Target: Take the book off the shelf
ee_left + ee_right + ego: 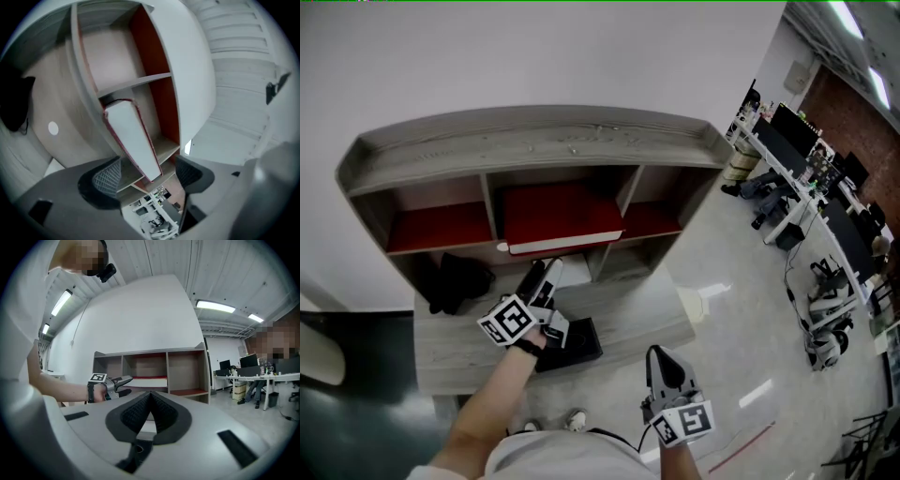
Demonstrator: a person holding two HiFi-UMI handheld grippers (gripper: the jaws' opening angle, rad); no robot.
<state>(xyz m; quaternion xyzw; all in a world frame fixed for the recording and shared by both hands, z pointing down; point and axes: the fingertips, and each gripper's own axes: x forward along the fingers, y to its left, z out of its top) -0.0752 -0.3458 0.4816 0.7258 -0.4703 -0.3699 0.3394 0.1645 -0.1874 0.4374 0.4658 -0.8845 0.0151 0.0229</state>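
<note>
A red-covered book (562,220) lies flat in the middle compartment of the grey shelf unit (534,141), its white page edge jutting out past the front. My left gripper (546,272) sits just in front of and below that edge. In the left gripper view the book (131,136) points its corner between the two pads, and my left gripper (146,180) stands open with neither pad touching it. My right gripper (661,361) hangs low, near my body and away from the shelf. In the right gripper view my right gripper (150,401) has its pads pressed together on nothing.
The shelf stands on a grey wooden desk (628,314). A black bundle (455,281) fills the lower left compartment, and a flat black object (577,342) lies on the desk under my left hand. Office desks with monitors (806,159) line the right side.
</note>
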